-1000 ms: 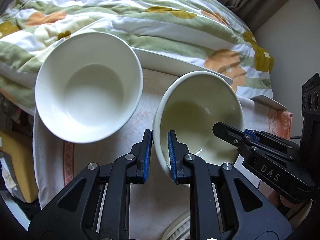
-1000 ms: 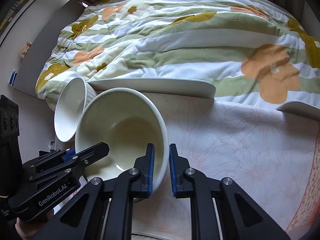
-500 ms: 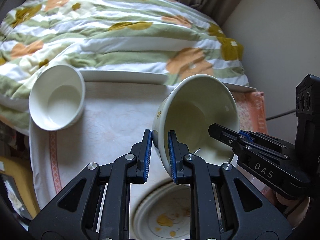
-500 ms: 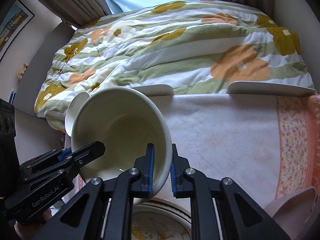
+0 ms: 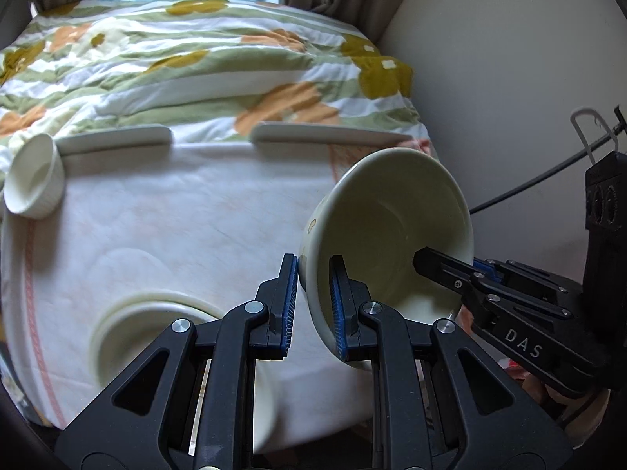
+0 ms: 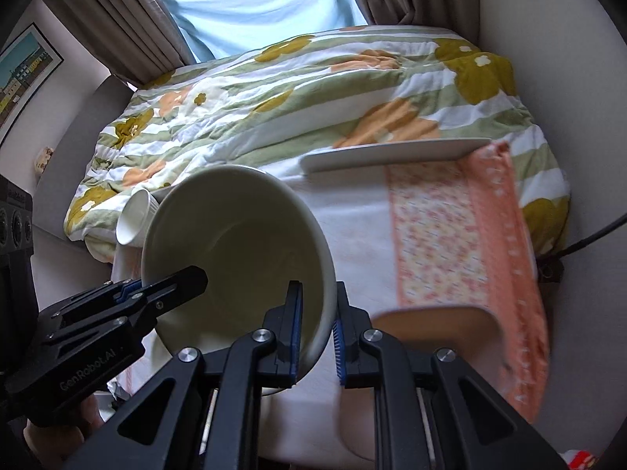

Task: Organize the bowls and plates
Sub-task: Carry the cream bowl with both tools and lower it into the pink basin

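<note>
A large cream bowl [image 5: 388, 231] is held tilted in the air by both grippers, each clamped on its rim. My left gripper [image 5: 311, 305] is shut on the near-left rim. My right gripper [image 6: 316, 333] is shut on the near-right rim of the same bowl [image 6: 235, 250]. The right gripper also shows in the left wrist view [image 5: 490, 293]; the left gripper shows in the right wrist view [image 6: 117, 313]. A small white bowl [image 5: 33, 180] stands at the table's far left. A round cream plate [image 5: 149, 329] lies below my left gripper. Two flat white plates [image 5: 325, 135] lie along the far edge.
The table has a white cloth [image 5: 176, 215] with an orange patterned runner [image 6: 450, 235] on the right. A tan dish [image 6: 443, 348] sits low at the right. A flowered quilt [image 6: 313, 90] lies beyond the table. A wall [image 5: 509, 78] and cables are on the right.
Both grippers have lifted the large bowl higher and carried it right and back toward me. The small white bowl now looks far off at the left.
</note>
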Motion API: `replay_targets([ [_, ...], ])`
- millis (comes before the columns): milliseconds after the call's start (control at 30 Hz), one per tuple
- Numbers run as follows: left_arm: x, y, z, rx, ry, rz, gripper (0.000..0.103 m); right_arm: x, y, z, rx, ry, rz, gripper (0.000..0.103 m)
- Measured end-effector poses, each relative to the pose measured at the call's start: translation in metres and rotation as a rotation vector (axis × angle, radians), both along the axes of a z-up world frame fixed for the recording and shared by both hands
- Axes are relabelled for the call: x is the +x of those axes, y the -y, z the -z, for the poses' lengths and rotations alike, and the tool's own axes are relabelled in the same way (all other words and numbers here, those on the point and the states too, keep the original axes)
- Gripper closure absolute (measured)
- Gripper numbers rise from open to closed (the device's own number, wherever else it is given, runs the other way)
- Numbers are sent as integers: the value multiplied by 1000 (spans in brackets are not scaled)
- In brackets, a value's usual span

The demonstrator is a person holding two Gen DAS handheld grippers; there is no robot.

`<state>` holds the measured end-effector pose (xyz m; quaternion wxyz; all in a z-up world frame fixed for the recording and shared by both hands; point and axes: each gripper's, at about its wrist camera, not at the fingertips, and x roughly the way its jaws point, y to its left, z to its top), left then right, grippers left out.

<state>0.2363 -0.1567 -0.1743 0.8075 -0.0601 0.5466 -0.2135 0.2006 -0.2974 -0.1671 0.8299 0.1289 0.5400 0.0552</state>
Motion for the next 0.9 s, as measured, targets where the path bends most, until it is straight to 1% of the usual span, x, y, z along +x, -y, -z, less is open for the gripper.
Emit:
replay_targets([
  [100, -19, 29, 14, 0, -30, -9, 89, -15, 27, 7, -12, -16, -15, 90],
  [200, -33, 51, 29, 18, -62, 3, 89, -29, 48, 19, -12, -44, -21, 90],
  [333, -43, 76, 51, 71, -110, 39, 89, -43, 69, 39, 5, -89, -10, 90],
  [400, -46, 87, 65, 109, -129, 70, 89, -49, 76, 51, 18, -115, 1, 90],
  [533, -48, 103, 87, 184, -138, 117, 89, -53, 83, 74, 26, -163, 14, 90],
  [667, -46, 111, 101, 237, -155, 153, 89, -56, 89, 89, 39, -193, 27, 90],
  [733, -45, 116, 104, 260, -151, 168, 89, -55, 93, 93, 55, -195, 36, 90],
  [900, -44, 124, 103, 333, -116, 216, 89, -55, 94, 92, 46, -199, 39, 90],
])
